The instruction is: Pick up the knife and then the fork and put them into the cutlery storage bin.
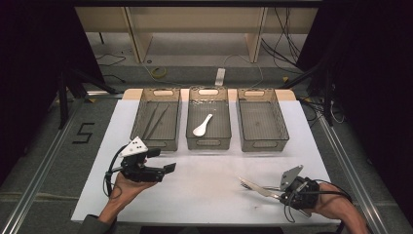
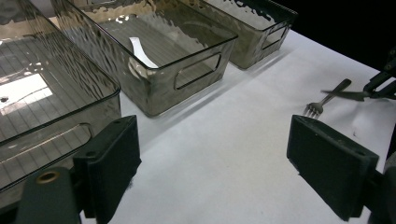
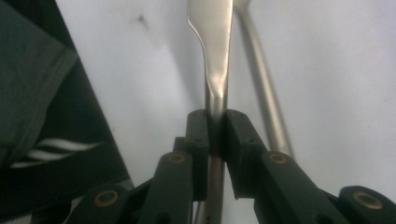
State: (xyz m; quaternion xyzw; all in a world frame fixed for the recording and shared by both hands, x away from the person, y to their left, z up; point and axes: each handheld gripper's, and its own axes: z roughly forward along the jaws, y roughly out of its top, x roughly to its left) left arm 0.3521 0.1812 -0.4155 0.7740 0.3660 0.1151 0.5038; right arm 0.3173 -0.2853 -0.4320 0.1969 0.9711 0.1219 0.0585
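At the front right of the white table top (image 1: 204, 195), my right gripper (image 1: 284, 196) is shut on a metal knife (image 1: 265, 191). In the right gripper view the pads (image 3: 198, 135) pinch the knife (image 3: 215, 51) at the neck of its handle, and the blade points away. A metal fork (image 1: 245, 184) lies on the table beside the knife, its handle (image 3: 264, 79) just right of the jaws. At the front left, my left gripper (image 1: 163, 161) is held above the table, jaws wide open with nothing between them (image 2: 219, 158). From there I see the fork (image 2: 322, 102) and the knife (image 2: 348, 94).
Three clear smoky bins stand in a row at the back. The left bin (image 1: 157, 145) holds dark chopsticks (image 1: 156, 121), the middle bin (image 1: 208, 144) holds a white spoon (image 1: 202, 125), and the right bin (image 1: 265, 145) has nothing in it. Cables lie on the floor beyond.
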